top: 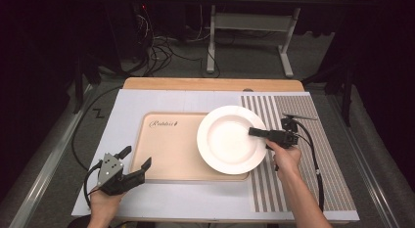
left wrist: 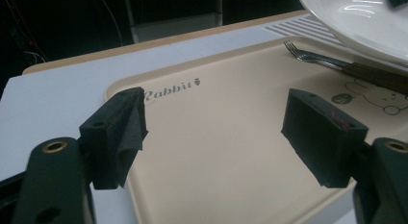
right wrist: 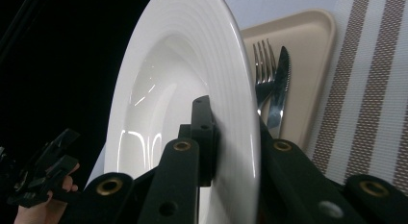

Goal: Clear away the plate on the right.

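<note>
right hand-held gripper (top: pixel 255 132) clamped on right rim of white plate (top: pixel 230 139), plate held above tray (top: pixel 169 154), overhanging tray's right edge toward striped mat (top: pixel 293 154). fork (right wrist: pixel 262 72) and knife (right wrist: pixel 279 84) lie on tray under plate. left hand-held gripper (top: pixel 137 162) jaws wide, nothing between, at tray's near-left corner. tray's left half bare; white surface (top: pixel 122 115) open around it.

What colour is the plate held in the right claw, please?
The plate is plain glossy white, seen best in the high view.
</note>
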